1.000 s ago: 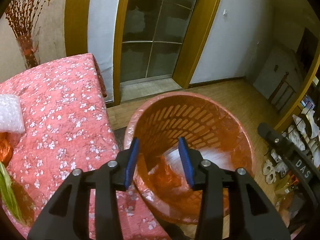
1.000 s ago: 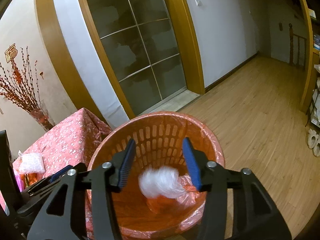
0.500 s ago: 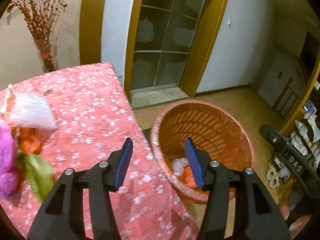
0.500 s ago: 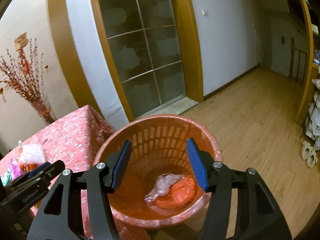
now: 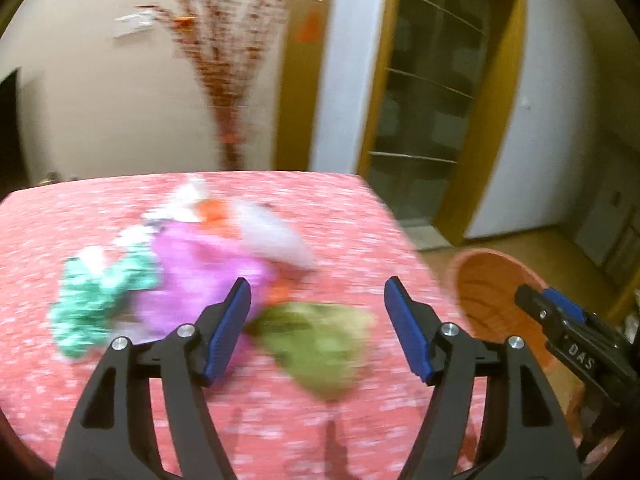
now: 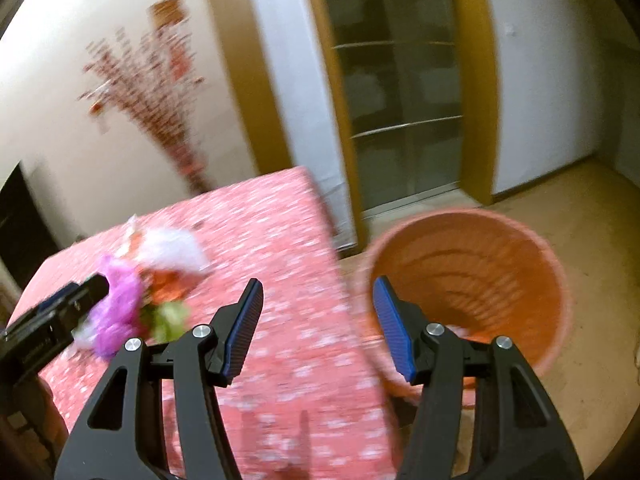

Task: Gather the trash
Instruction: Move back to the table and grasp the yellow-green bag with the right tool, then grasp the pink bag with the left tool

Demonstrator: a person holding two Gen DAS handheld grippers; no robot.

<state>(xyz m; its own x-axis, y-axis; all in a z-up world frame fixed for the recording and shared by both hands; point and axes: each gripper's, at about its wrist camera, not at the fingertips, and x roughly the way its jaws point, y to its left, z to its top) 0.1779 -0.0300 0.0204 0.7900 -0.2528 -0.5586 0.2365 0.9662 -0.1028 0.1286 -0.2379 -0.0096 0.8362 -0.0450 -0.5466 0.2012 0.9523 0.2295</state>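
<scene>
**Both claws empty above the cloth, trash heaped at the far left**

The left claw hangs over the surface, which is covered with a pink flowered cloth. Its blue pads stand wide apart with nothing between them; its jaws have just been opening. Beyond its tips lies a blurred heap of trash. A green wrapper lies nearest, seen between the pads but below them and not gripped. A magenta bag lies to the left of the wrapper, with a teal and white crumple further left. A pale plastic bag lies on the far side of the heap, with orange scraps beside it. Motion blur hides which pieces touch.

The right claw is likewise released and empty, with its pads apart. It hangs over the right edge of the surface, with the orange basket on the wooden floor just to the right of that edge. The basket's slatted wall shows clearly, but its contents are too blurred to tell. In the right wrist view the same heap sits at the far left of the cloth, well apart from the basket. A red branch arrangement stands against the far wall behind the surface.
</scene>
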